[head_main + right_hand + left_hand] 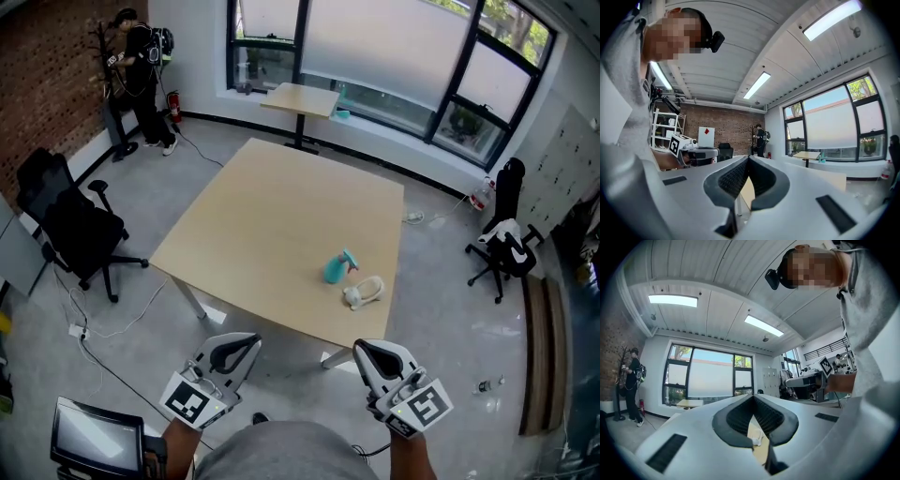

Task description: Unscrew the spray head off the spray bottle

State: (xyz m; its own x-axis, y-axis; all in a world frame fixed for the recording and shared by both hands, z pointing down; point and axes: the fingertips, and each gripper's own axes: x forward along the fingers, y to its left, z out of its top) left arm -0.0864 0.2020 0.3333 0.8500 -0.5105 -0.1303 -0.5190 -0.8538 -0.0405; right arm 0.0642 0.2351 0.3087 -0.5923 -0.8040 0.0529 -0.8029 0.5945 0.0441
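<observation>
A small teal spray bottle (337, 268) lies on the light wooden table (272, 234), near its front right part. Right beside it lies a white object with a looped tube (364, 292). Both grippers hover low in front of my body, short of the table's near edge and well apart from the bottle. My left gripper (240, 349) is shut with nothing in it, and the left gripper view shows its jaws (752, 398) meeting, with a bit of table and the white object (757, 440) in the gap below. My right gripper (373, 356) (748, 159) is shut and holds nothing.
A black office chair (75, 225) stands left of the table and another chair (506, 246) at the right. A small table (300, 98) sits by the windows. A person (142, 66) stands at the back left. A monitor (98, 436) and floor cables (103, 328) lie near my left.
</observation>
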